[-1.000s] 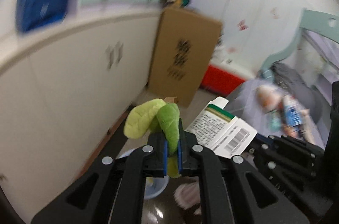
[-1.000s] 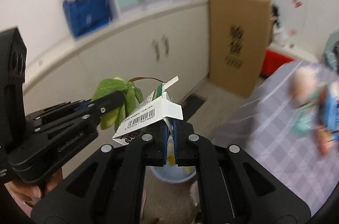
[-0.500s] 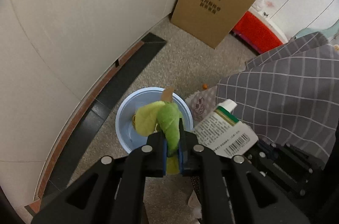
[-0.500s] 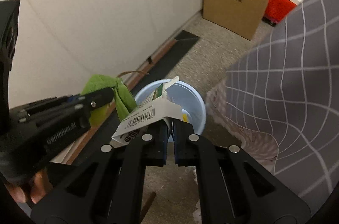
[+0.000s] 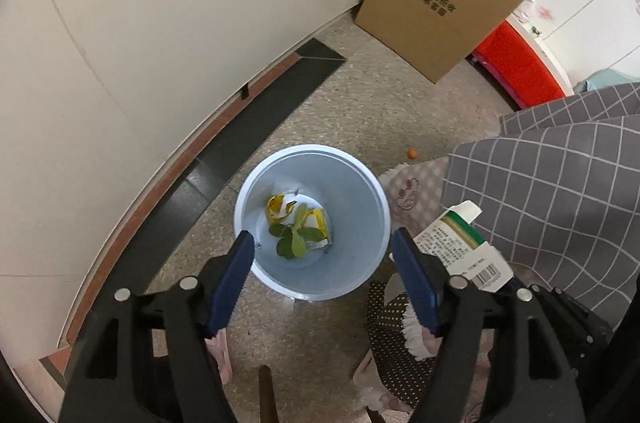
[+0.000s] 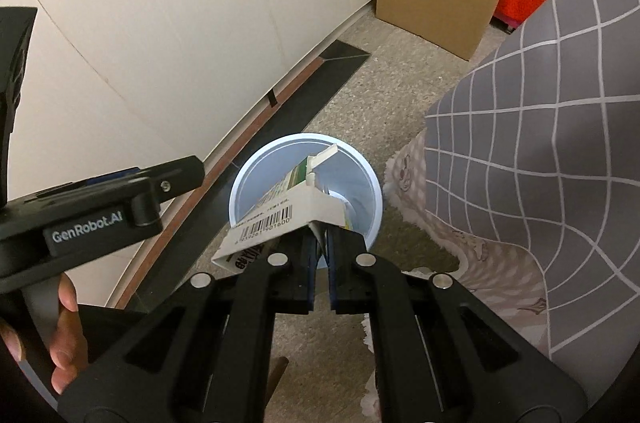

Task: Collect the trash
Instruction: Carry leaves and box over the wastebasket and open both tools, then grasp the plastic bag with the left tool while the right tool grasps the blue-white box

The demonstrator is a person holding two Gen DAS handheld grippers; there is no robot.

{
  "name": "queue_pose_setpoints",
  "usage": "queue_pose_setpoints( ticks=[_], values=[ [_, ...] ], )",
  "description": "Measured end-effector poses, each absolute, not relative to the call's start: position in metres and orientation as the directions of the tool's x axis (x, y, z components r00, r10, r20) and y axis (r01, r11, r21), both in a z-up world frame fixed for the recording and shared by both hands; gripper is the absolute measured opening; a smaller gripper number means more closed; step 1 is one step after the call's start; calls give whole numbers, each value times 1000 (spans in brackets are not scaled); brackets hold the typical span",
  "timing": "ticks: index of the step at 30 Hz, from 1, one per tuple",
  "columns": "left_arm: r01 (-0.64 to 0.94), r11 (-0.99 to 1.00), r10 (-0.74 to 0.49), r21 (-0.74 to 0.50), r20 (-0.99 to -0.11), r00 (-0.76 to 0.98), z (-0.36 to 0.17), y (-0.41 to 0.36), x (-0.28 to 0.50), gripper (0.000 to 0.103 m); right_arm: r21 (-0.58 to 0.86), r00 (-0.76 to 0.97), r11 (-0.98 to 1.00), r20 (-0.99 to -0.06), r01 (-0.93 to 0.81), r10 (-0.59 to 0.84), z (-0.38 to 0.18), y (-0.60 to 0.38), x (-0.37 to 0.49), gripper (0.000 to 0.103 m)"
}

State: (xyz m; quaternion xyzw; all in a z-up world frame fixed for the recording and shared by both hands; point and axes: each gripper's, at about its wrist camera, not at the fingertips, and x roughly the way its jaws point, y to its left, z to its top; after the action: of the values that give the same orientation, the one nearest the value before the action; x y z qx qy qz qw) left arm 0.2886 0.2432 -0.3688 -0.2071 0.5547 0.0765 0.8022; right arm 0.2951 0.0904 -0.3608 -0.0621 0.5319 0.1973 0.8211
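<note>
Left gripper [image 5: 322,249] jaws opening, nothing btwn them — leaves [image 5: 294,239] lie in the blue bin [image 5: 374,235], frame centre. Right gripper [image 6: 320,251] clamped on a carton [image 6: 276,219] flap, lower centre, over the bin. Carton looks light, thin, crushable — edge pinch prob. enough.

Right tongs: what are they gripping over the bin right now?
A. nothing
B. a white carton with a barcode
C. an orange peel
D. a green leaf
B. The right tongs are shut on the white carton, its barcode facing the camera, held above the pale blue bin.
</note>
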Motion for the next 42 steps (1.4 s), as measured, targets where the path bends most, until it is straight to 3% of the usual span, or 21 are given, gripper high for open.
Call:
queue_pose_setpoints(
  ticks=[16, 17, 18, 19, 20, 21, 32, 36, 42],
  values=[
    [-444, 888, 62, -121, -924, 376, -356, 275, 270, 74, 147, 368, 896, -874, -420, 317, -349, 111, 307, 7],
    [-449, 885, 63, -123, -924, 377, -354, 277, 269, 75, 143, 370, 895, -875, -422, 314, -350, 113, 309, 10],
    [-454, 882, 63, -126, -923, 379, -352, 279, 268, 75, 141, 369, 895, -876, -424, 312, -351, 114, 310, 20],
    [-456, 881, 64, -127, -922, 381, -351, 279, 268, 75, 137, 369, 895, -876, -424, 309, -351, 114, 311, 40],
    [-457, 880, 65, -130, -920, 386, -347, 280, 266, 75, 137, 371, 896, -876, -422, 309, -351, 114, 310, 50],
    [-457, 880, 66, -131, -918, 391, -344, 280, 265, 75, 137, 380, 897, -871, -419, 311, -349, 113, 309, 53],
    [-438, 876, 41, -200, -875, 482, -293, 268, 245, 75, 140, 474, 898, -810, -416, 346, -286, 101, 286, 53],
    [-444, 847, 16, -294, -820, 572, -252, 266, 227, 75, 134, 552, 890, -741, -437, 382, -236, 95, 265, 53],
    [-394, 855, 45, -336, -709, 704, -182, 238, 205, 78, 143, 668, 887, -609, -438, 428, -159, 64, 235, 57]
  ],
)
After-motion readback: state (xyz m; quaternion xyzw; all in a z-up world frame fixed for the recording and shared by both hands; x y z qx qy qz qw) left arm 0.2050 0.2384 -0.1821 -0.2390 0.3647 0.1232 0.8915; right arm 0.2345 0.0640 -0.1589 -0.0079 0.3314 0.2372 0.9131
